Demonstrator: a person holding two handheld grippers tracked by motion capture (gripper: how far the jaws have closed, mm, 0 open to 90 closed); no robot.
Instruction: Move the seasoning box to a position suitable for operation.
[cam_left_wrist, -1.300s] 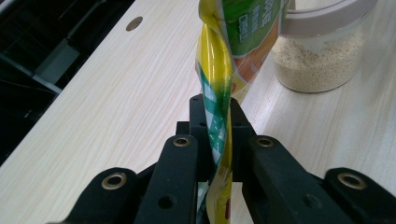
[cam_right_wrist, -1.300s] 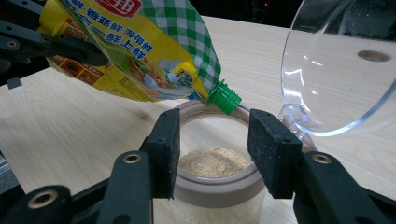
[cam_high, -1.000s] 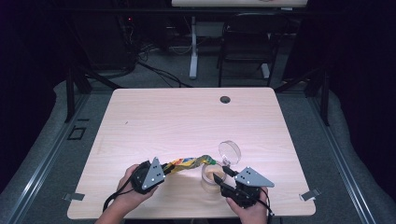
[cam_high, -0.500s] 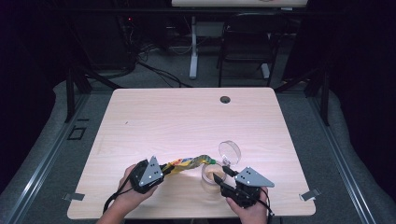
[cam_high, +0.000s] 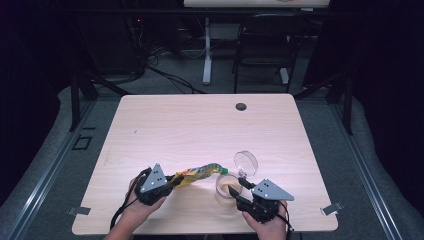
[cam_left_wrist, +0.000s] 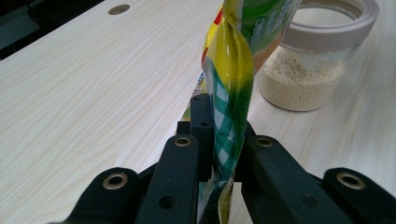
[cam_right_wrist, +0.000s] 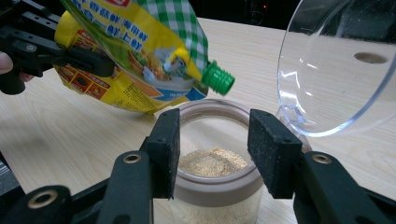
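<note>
My left gripper is shut on the bottom end of a yellow and green-checked spout pouch. The pouch lies tilted, its green capped spout hanging just above the rim of an open clear jar. The jar holds pale granules and has a beige rim. Its clear hinged lid stands up behind it. My right gripper grips the jar, one pad on either side below the rim. In the left gripper view the twisted pouch is pinched between the jaws, with the jar beyond.
The light wooden table has a dark cable hole near its far edge. A chair and cables stand on the floor behind the table. Both hands work close to the table's front edge.
</note>
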